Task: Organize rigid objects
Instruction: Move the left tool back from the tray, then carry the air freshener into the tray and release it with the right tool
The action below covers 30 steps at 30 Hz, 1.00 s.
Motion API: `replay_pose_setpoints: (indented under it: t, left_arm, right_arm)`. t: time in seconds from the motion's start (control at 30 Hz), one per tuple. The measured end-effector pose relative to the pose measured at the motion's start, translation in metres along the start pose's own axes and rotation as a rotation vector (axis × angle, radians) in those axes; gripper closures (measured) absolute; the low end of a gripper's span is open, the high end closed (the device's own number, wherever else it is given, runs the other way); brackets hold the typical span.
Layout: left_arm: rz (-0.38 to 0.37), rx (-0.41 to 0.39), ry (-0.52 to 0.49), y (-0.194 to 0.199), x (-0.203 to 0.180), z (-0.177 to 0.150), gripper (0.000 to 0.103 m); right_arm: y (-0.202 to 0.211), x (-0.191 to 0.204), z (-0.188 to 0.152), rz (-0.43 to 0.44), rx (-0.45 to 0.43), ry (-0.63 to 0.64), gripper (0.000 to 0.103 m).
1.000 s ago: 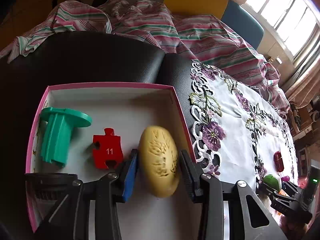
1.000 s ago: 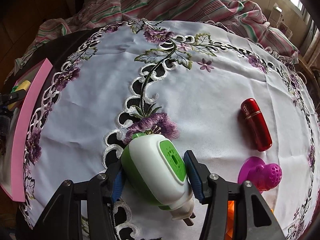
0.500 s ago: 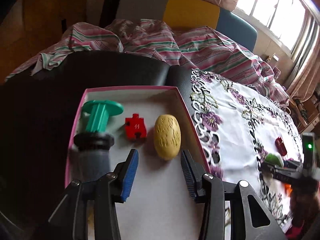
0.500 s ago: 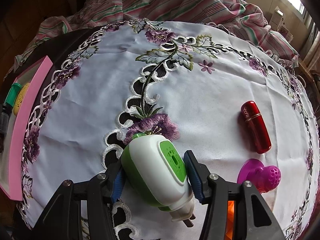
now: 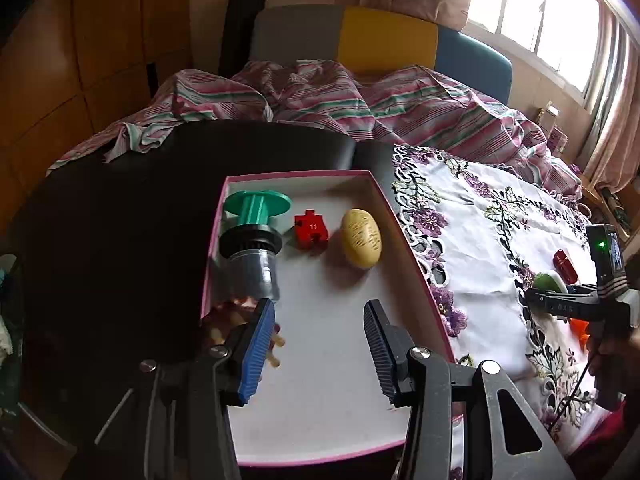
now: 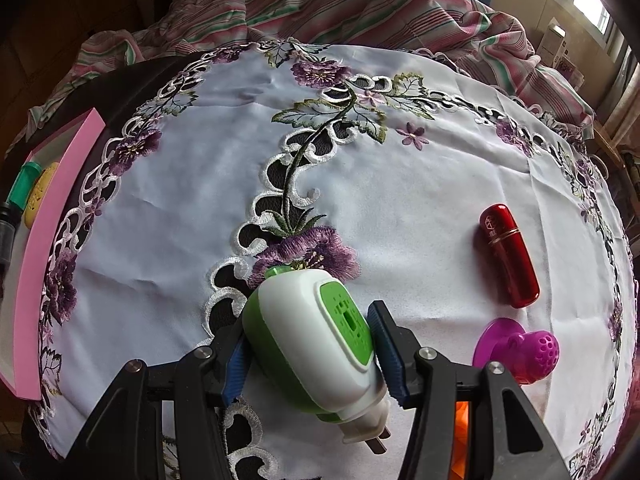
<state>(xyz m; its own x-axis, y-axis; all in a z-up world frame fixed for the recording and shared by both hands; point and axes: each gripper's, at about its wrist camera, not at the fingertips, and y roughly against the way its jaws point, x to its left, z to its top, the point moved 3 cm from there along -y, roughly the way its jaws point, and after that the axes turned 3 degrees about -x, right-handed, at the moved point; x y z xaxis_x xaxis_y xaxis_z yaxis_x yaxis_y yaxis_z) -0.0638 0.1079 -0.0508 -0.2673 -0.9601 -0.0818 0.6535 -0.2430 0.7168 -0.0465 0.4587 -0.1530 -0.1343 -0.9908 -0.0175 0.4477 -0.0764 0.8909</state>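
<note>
Left gripper (image 5: 318, 344) jaws spread, just been opening, nothing between, over bare floor of pink-rimmed white cardboard box (image 5: 394, 224); yellow oval wooden egg (image 5: 361, 237) lies near right wall. Right gripper (image 6: 306, 354) pinches green-white plastic plug-in device (image 6: 308, 344) on embroidered white tablecloth (image 6: 200, 184), open cloth ahead; glossy red capsule-shaped case (image 6: 509, 255) rightward.

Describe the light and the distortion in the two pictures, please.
Left wrist view: the window is blown out to white, the black surface left of the pink box is nearly featureless, and straight edges bow. Right wrist view: even soft light on the embroidered cloth, dark vignette in the corners.
</note>
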Motion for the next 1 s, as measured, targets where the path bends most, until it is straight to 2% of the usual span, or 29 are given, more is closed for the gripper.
replay_pose_setpoints:
  t: [0.67,0.87,1.0]
  left_arm:
    - [0.046,0.024,0.083,0.014,0.04,-0.019,0.056]
    - [0.064,0.02,0.103,0.017,0.056,-0.023,0.056]
    - [0.084,0.016,0.128,0.02,0.07,-0.026,0.056]
  right_arm:
    - [0.0,0.005,0.0,-0.024,-0.014,0.016,0.048]
    - [0.004,0.008,0.002,-0.038,0.007,-0.005,0.048]
    - [0.023,0.029,0.012,0.012,-0.025,-0.003,0.048]
